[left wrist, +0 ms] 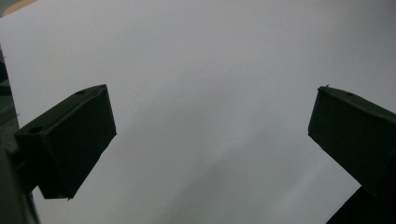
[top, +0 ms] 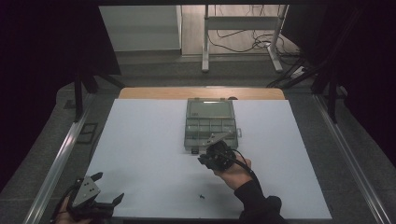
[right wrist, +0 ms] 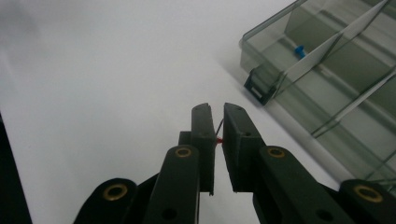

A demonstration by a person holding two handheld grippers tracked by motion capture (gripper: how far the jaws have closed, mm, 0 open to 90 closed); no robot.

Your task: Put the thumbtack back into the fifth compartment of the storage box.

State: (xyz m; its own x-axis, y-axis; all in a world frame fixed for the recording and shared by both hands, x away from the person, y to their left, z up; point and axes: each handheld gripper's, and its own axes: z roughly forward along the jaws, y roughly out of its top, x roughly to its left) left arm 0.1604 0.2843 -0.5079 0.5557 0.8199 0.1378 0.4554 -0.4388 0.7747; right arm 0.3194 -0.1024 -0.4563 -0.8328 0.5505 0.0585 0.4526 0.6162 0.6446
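Right gripper (right wrist: 217,122) closed on a small red item (right wrist: 218,139), just short of the box (top: 210,123).
I see the left gripper (top: 106,187) open, parked at the white sheet's (top: 149,154) near-left corner. Clear compartment box sits mid-sheet toward the far edge, blue piece (right wrist: 299,50) inside. Wood tabletop (top: 140,93) shows behind; dark room, cables (top: 243,44) on the floor.

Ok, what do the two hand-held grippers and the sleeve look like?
Both are black with two blocky jaws. The left hand-held gripper carries a grey three-cornered plate; so does the right hand-held gripper, which trails a black cable and has brass-coloured pivot rivets. The sleeve is black.
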